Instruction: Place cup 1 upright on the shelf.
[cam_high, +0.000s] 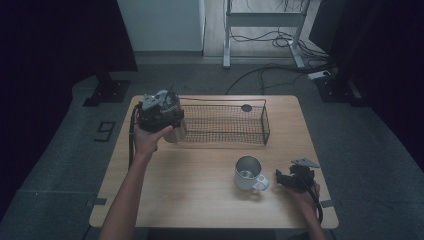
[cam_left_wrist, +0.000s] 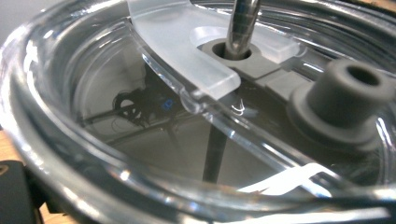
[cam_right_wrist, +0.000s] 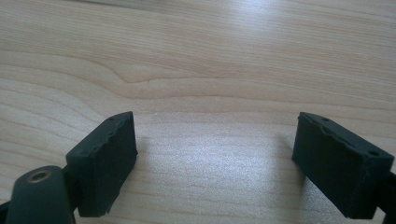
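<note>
In the high view, the left gripper (cam_high: 170, 125) is at the far left part of the table (cam_high: 200, 200). It grasps a metal cup (cam_high: 178, 132), which is at the left end of the wire basket (cam_high: 265, 125), just beside or touching its wires; which of the two I cannot tell. The right gripper (cam_high: 281, 178) rests at the near right, just beside a steel mug (cam_high: 247, 172).

In the left gripper view, the clear lid (cam_left_wrist: 140, 140) of the cup is very near the camera. A metal straw (cam_left_wrist: 243, 23) goes through the lid, and a grey plug (cam_left_wrist: 345, 93) sits to its right.

In the right gripper view, the right gripper (cam_right_wrist: 215, 154) is released. Its jaws stand wide apart over the bare wooden table (cam_right_wrist: 187, 56), with nothing between them.
</note>
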